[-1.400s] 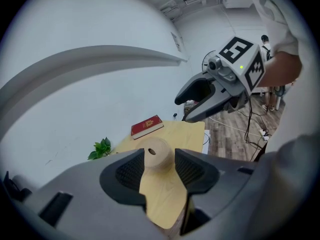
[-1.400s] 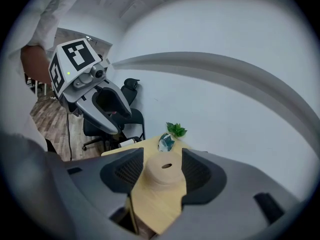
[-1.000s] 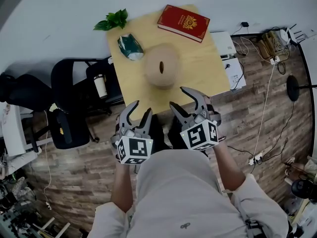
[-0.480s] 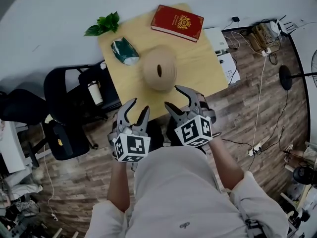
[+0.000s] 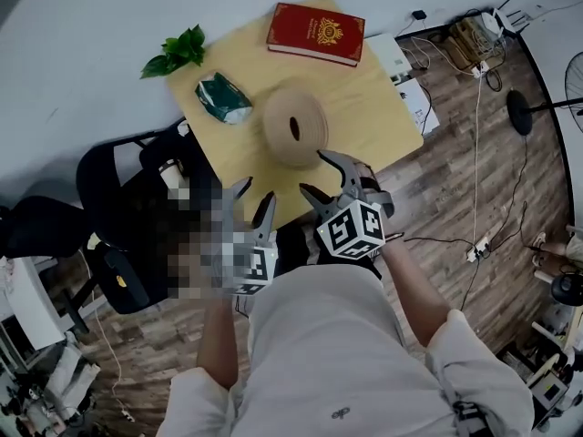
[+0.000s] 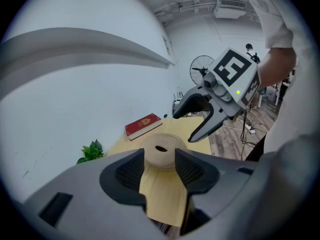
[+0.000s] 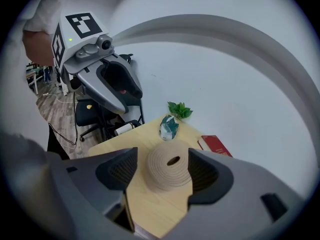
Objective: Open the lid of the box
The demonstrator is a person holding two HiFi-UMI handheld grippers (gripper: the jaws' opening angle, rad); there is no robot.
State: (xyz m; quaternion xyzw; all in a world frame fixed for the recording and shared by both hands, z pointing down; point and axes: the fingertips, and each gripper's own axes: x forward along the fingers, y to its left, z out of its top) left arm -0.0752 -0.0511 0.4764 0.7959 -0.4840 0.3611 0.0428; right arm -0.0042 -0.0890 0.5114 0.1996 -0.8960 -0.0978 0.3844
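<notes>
The box (image 5: 295, 127) is round, tan and woven, with a domed lid that has a small hole on top. It stands in the middle of the small wooden table (image 5: 383, 116). My left gripper (image 5: 255, 194) is open over the table's near edge, short of the box (image 6: 161, 150) and partly under a mosaic patch. My right gripper (image 5: 312, 171) is open too, just off the box's near right side. Its jaws have just been opening, with nothing between them. In the right gripper view the box (image 7: 171, 166) lies ahead between the open jaws, untouched.
A red book (image 5: 315, 33) lies at the table's far edge. A green packet (image 5: 222, 98) and a leafy plant (image 5: 173, 53) are at the far left. A black chair (image 5: 137, 217) stands left of the table. Cables and white boxes (image 5: 405, 80) lie on the floor at right.
Both grippers have come forward toward the box and lower. The right jaws stand wider apart than before. The box has not moved on the table.
</notes>
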